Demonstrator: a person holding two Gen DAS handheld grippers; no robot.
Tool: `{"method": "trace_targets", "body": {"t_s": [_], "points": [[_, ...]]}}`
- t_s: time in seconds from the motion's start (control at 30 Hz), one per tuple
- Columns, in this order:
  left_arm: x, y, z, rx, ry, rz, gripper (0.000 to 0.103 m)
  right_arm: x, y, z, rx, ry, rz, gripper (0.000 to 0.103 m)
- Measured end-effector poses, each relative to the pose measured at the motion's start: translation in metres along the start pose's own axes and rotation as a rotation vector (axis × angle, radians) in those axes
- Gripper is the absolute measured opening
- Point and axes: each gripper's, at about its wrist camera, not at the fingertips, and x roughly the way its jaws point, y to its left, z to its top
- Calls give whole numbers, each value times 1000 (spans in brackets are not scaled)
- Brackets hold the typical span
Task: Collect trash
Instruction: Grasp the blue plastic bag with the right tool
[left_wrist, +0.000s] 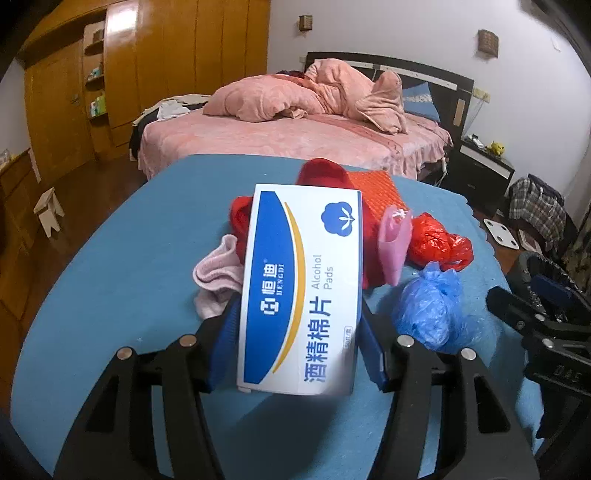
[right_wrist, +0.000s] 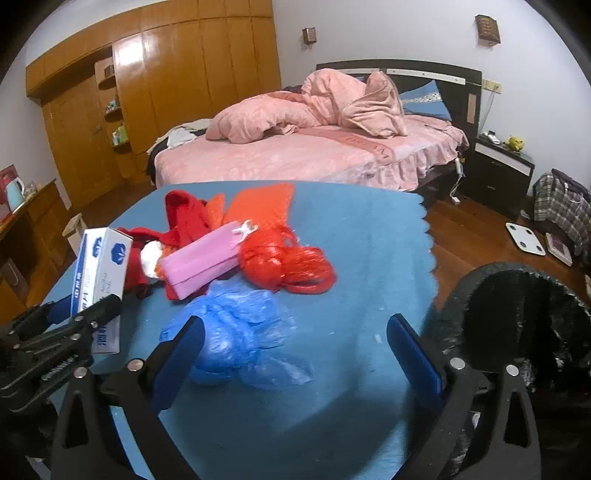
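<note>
The white cardboard box of alcohol pads (left_wrist: 301, 291), with its blue curved panel, gold stripe and cotton-flower logo, sits clamped lengthwise between the blue pads of the left gripper (left_wrist: 297, 332) above the near middle of the blue cloth-covered table (left_wrist: 122, 266). Beyond it lie a pale pink sock (left_wrist: 216, 275), red knitwear (left_wrist: 321, 173), a pink folded paper bag (left_wrist: 395, 243), a crumpled red plastic bag (left_wrist: 437, 240) and a knotted blue plastic bag (left_wrist: 430, 306). The right gripper (right_wrist: 295, 354) stands wide open with nothing pinched, the blue plastic bag by its left finger, a black-lined bin (right_wrist: 517, 317) at right.
</note>
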Motion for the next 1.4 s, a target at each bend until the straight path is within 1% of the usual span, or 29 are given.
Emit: {"method": "trace_targets", "body": {"t_s": [0.13,0.43,0.5,0.57,0.6,0.7,0.77,0.83,1.03,1.17,1.2,1.3,1.4], "points": [[3,6,-4,13,13,21,57,10,12,-4,-4,23,29,97],[8,17,-6,-7,23,37,57,32,34,-10,-37,83,66,97],[9,19,-8,-12,25,37,57,37,37,-11,-45,105,76,95],[9,20,-8,-15,27,35,57,41,40,-12,-49,124,96,85],[9,20,-8,-13,26,34,57,43,41,-12,-52,133,116,82],[9,18,-8,-10,26,33,57,45,46,-13,-66,155,174,60],[8,18,-8,-11,25,31,57,43,49,-15,-71,160,194,53],[7,17,-7,-9,24,30,57,40,50,-16,-81,156,195,50],[1,7,-9,0,13,15,58,24,41,-14,-72,127,151,47],[4,-1,-14,16,26,5,59,19,27,-12,-50,121,115,47],[6,-3,-15,21,33,4,60,18,23,-13,-43,123,106,47],[7,-10,-18,38,41,6,69,18,14,-14,-27,130,90,47],[2,-12,-18,38,24,19,73,18,9,-14,-18,131,85,47]]}}
